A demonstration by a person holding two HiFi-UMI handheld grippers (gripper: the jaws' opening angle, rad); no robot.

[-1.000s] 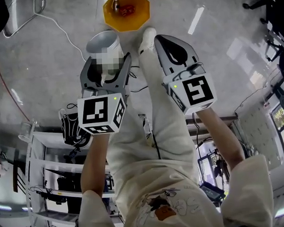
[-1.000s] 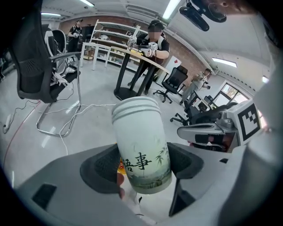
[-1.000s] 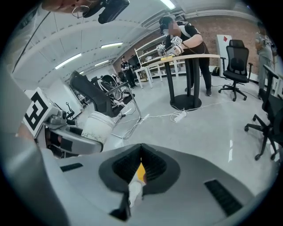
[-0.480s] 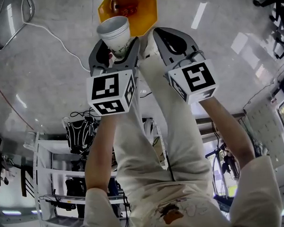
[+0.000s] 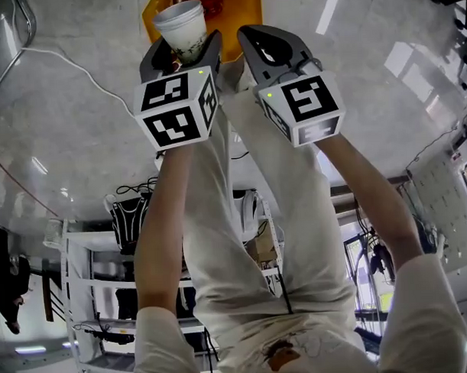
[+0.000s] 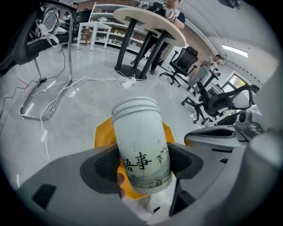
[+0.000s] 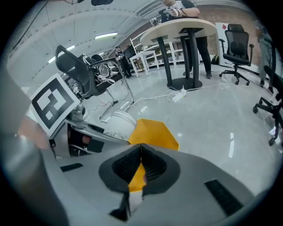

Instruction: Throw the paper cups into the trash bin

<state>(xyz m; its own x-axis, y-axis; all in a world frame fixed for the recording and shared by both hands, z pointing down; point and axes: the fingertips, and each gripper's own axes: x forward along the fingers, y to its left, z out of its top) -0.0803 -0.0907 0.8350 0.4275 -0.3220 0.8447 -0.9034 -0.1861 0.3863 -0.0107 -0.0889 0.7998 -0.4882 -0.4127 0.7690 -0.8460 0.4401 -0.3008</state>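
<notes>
My left gripper (image 5: pixel 181 52) is shut on a white paper cup (image 5: pixel 183 28) with black print and bamboo drawing (image 6: pixel 141 142). It holds the cup upright by its lower half, directly over the orange octagonal trash bin (image 5: pixel 242 7) on the floor. The bin (image 6: pixel 102 134) shows behind and under the cup, and red litter lies inside it. My right gripper (image 5: pixel 261 45) hangs beside the left one, shut with nothing between its jaws (image 7: pixel 140 164). From the right gripper view the cup (image 7: pixel 116 125) and bin (image 7: pixel 152 134) lie just ahead.
Pale glossy floor all round. A white cable (image 6: pixel 88 81) and a chair's metal base (image 6: pixel 40 101) lie left of the bin. A round table (image 6: pixel 150 22) and several office chairs (image 6: pixel 183 66) stand farther off. The person's legs and shoe (image 5: pixel 230 75) are next to the bin.
The left gripper carried the cup forward and rightward, from beside the bin to above it. The right gripper shifted slightly forward and stayed shut.
</notes>
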